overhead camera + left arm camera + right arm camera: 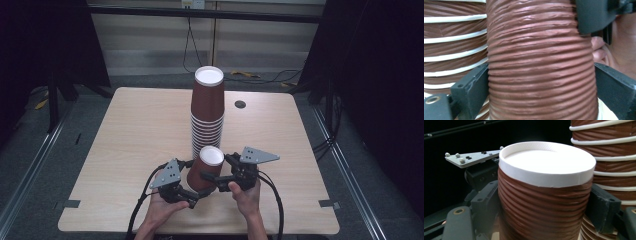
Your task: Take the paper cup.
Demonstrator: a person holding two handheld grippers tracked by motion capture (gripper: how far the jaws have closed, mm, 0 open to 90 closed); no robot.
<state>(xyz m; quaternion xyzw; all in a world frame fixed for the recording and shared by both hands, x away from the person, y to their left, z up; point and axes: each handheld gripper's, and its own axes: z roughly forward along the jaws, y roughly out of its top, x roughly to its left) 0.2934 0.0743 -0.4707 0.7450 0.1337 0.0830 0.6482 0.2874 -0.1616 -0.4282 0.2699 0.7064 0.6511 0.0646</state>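
A single inverted brown paper cup (206, 170) stands on the worktop (130, 145) just in front of the tall cup stack (207, 112). The right tongs (216, 181) clamp its ribbed wall near the top; the left tongs (192, 200) sit around it lower down, seemingly touching. Judged step: handing over or lifting the cup onto the stack; next, one pair must let go cleanly.

High cam looks down; claw cams close on cup (206, 170).

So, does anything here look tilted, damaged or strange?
Nothing looks damaged or spilled. The single brown cup stands upside down between both grippers, and it seems to lean a little. The tall stack of cups behind it is straight.
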